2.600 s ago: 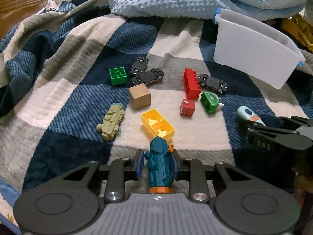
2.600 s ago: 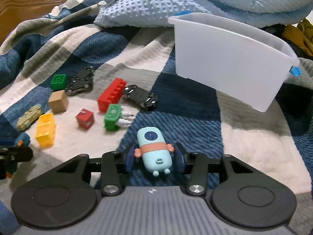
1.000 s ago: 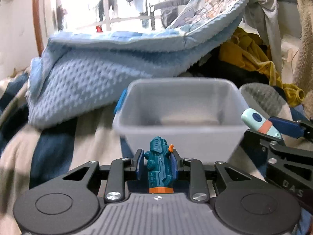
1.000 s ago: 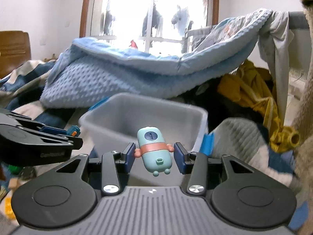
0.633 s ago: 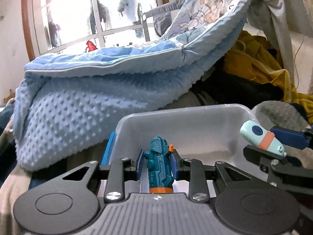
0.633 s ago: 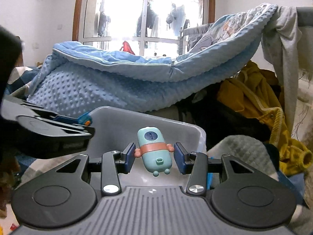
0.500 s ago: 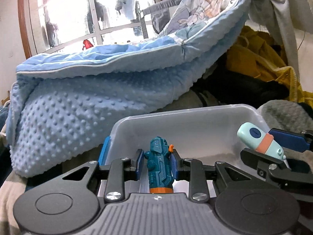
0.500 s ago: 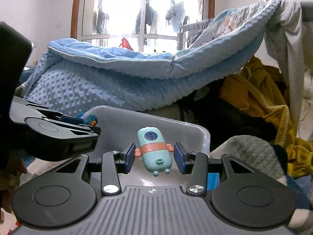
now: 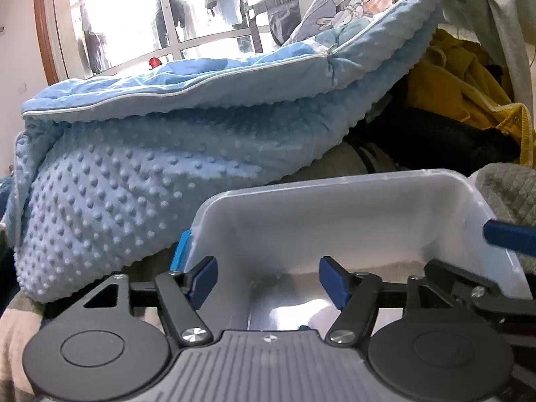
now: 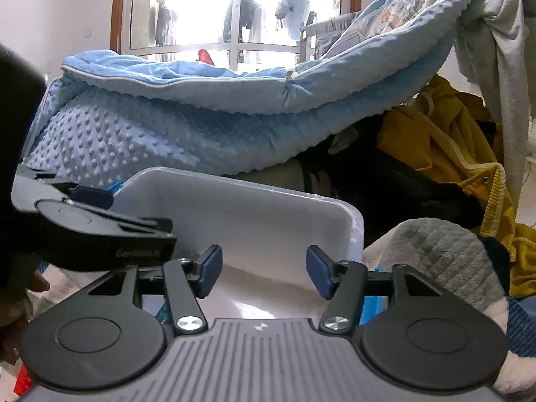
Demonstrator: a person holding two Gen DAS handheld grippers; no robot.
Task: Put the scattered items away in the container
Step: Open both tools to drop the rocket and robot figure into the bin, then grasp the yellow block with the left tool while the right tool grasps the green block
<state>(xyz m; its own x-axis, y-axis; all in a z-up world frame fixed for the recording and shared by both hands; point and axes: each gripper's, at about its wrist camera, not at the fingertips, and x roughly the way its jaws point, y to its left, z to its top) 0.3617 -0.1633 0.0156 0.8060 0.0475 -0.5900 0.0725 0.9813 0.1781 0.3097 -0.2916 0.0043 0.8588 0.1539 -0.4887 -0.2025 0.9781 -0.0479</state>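
The translucent white plastic container (image 9: 335, 214) stands right in front of both grippers; it also shows in the right wrist view (image 10: 254, 214). My left gripper (image 9: 268, 283) is open and empty over the container's near end. My right gripper (image 10: 264, 273) is open and empty over the container too. The right gripper's blue finger (image 9: 509, 238) shows at the right of the left wrist view. The left gripper's black body (image 10: 100, 234) shows at the left of the right wrist view. The dark teal toy and the light blue toy are out of sight.
A dotted light blue blanket (image 9: 167, 154) is heaped behind the container. Yellow clothing (image 10: 452, 140) and a dark garment (image 10: 385, 184) lie at the back right. A grey quilted cloth (image 10: 435, 261) lies right of the container. A window (image 10: 234, 10) is behind.
Both grippers have opened. The teal toy has left the left gripper and the light blue toy has left the right gripper. Both grippers stayed over the container.
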